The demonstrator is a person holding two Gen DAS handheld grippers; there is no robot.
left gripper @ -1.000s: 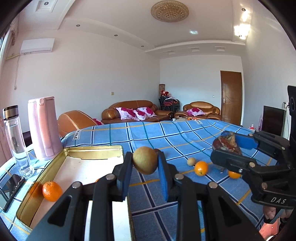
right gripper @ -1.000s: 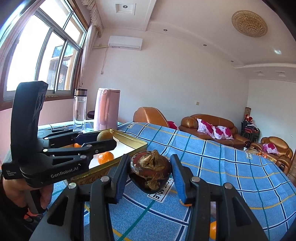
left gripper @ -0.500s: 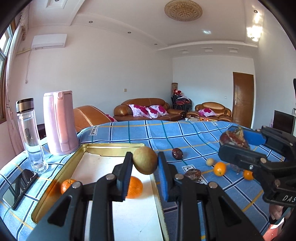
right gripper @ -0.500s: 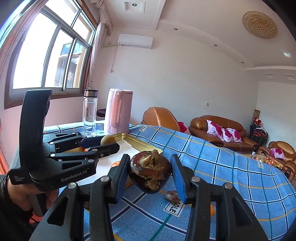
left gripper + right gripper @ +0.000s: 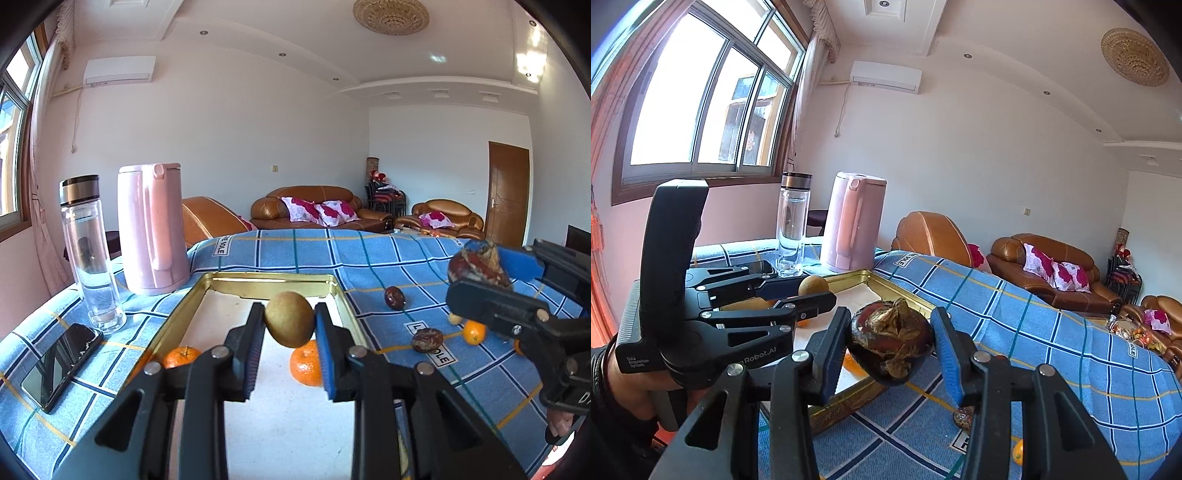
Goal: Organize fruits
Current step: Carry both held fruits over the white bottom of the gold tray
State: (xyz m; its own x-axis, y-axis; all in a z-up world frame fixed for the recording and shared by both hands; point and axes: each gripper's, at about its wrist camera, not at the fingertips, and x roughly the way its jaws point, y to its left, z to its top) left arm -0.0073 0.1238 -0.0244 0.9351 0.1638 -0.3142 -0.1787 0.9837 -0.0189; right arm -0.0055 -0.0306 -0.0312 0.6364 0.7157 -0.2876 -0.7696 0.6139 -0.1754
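My left gripper [image 5: 289,325] is shut on a brown-green kiwi [image 5: 289,323], held in the air over the gold-rimmed tray [image 5: 266,280]. Two oranges [image 5: 306,363] lie in the tray below it. My right gripper [image 5: 891,341] is shut on a dark purple mangosteen [image 5: 891,343], above the tray's near right corner [image 5: 905,293]. In the left wrist view the right gripper [image 5: 480,271] hangs at the right with the mangosteen [image 5: 476,266]. In the right wrist view the left gripper [image 5: 812,288] shows with the kiwi [image 5: 813,285].
Loose fruit lies on the blue checked cloth right of the tray: two dark mangosteens [image 5: 394,297], a small orange [image 5: 474,332]. A pink kettle [image 5: 151,229], a glass bottle [image 5: 90,251] and a phone [image 5: 62,363] stand left of the tray. Sofas sit behind.
Both grippers have moved left toward the tray with their fruit still held. The left gripper now hangs over the tray's inside, and the right one nears its right edge.
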